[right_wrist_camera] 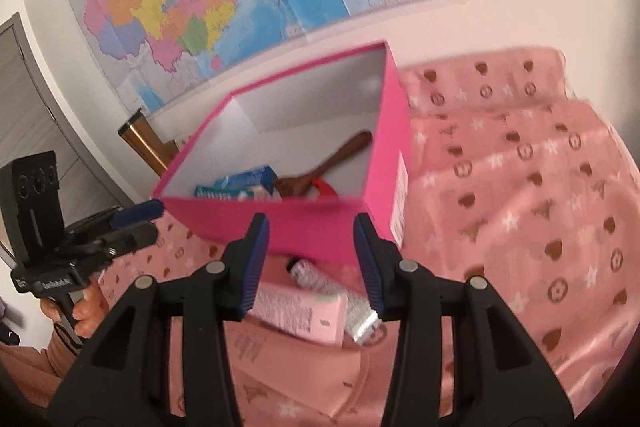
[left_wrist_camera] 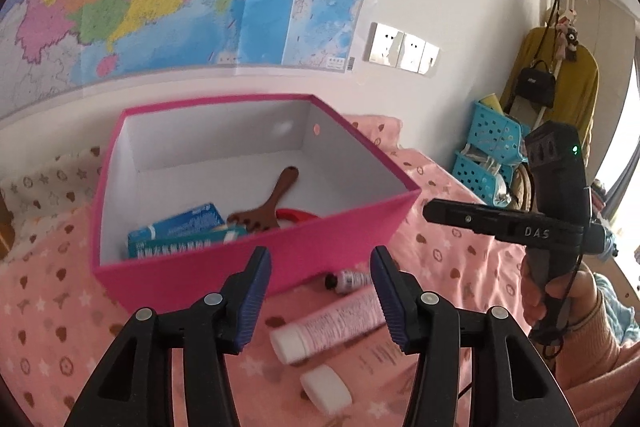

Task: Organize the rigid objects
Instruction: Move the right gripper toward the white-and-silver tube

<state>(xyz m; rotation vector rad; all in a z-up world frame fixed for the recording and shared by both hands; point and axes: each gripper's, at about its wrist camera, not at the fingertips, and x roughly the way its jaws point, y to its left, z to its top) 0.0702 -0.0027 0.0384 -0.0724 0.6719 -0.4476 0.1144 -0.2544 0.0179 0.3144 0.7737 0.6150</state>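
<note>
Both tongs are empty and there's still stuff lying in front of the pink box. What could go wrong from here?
1. The pink tube and small bottle lie close against the pink box; reaching for the bottle could nudge the box.
2. The items rest on soft patterned cloth, so round tubes may roll or sink when pinched.
3. The left tongs and right tongs hover near the same cluster and could collide.

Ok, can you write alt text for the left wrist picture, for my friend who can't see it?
An open pink box on a pink patterned cloth holds a brown wooden comb, blue cartons and something red. In front, the empty left tool hovers above a pink tube with a white cap; the right tool reaches in from the right.
</note>
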